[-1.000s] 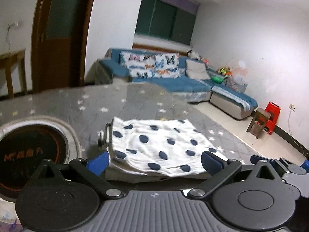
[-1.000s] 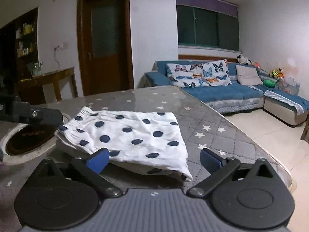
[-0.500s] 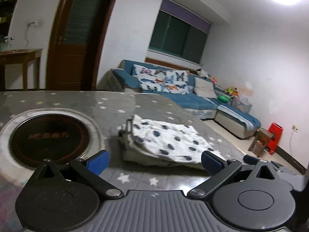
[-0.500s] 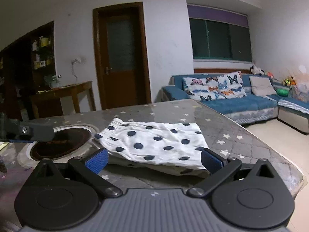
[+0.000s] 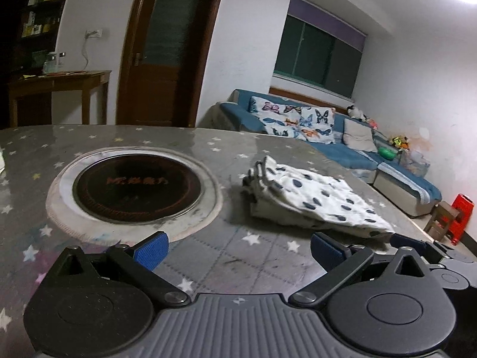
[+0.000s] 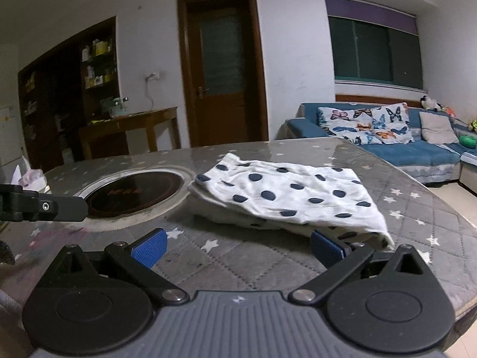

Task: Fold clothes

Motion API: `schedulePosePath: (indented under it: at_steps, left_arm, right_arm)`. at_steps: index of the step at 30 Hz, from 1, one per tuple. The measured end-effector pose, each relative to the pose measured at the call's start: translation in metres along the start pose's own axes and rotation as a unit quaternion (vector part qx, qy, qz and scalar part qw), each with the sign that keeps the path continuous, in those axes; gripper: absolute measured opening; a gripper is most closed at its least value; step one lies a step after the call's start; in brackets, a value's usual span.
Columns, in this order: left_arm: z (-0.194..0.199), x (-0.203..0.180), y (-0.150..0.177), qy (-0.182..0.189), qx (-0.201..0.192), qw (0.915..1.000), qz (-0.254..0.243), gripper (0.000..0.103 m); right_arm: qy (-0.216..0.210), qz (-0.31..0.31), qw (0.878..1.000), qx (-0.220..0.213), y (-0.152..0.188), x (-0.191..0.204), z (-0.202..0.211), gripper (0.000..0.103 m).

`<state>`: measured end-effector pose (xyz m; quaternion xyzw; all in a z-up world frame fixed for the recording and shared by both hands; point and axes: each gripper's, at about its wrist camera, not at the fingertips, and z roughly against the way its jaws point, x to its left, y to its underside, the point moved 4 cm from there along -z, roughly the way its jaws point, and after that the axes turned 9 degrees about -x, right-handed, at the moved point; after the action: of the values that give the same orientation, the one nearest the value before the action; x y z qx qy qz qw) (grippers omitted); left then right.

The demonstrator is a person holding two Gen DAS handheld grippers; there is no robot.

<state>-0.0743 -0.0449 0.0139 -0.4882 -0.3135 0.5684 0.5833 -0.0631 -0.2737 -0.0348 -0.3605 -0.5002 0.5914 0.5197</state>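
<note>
1. Right now the folded polka-dot garment (image 6: 286,198) lies flat on the grey star-print tabletop (image 6: 226,256), white with dark blue spots; it sits in the middle of the right wrist view and right of centre in the left wrist view (image 5: 313,197)
2. Just left of it in both views is a round dark hotplate (image 5: 135,186) set into the table, with a pale ring around it
3. Low in the left wrist view, the left gripper (image 5: 238,249) is spread wide with nothing between its blue pads (image 5: 150,249), over bare tabletop and clear of the cloth
4. Low in the right wrist view, the right gripper (image 6: 237,247) is also spread wide and holding nothing; its right-hand pad (image 6: 326,247) is just beside the garment's near edge, and contact cannot be told
5. Beyond the table, at the right of the frame, stands a blue sofa (image 6: 417,149) with butterfly cushions; a brown door (image 6: 223,68) is at upper centre
</note>
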Motion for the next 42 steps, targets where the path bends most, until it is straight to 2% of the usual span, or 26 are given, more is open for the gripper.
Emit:
schedulePosePath:
  at_steps: [14, 30, 42]
  left_arm:
    - [-0.011, 0.021, 0.006, -0.016, 0.020, 0.9997, 0.006, 0.103]
    - [-0.027, 0.051, 0.004, -0.049, 0.048, 0.9976, 0.005, 0.103]
    - [-0.050, 0.033, -0.003, -0.025, 0.058, 0.9978, -0.019, 0.103]
  right_arm:
    - [-0.018, 0.019, 0.999, 0.034, -0.001, 0.010, -0.017, 0.103]
    - [-0.012, 0.038, 0.996, 0.076, -0.008, 0.023, -0.046, 0.103]
    - [0.000, 0.035, 0.994, 0.103, -0.005, 0.016, -0.064, 0.103]
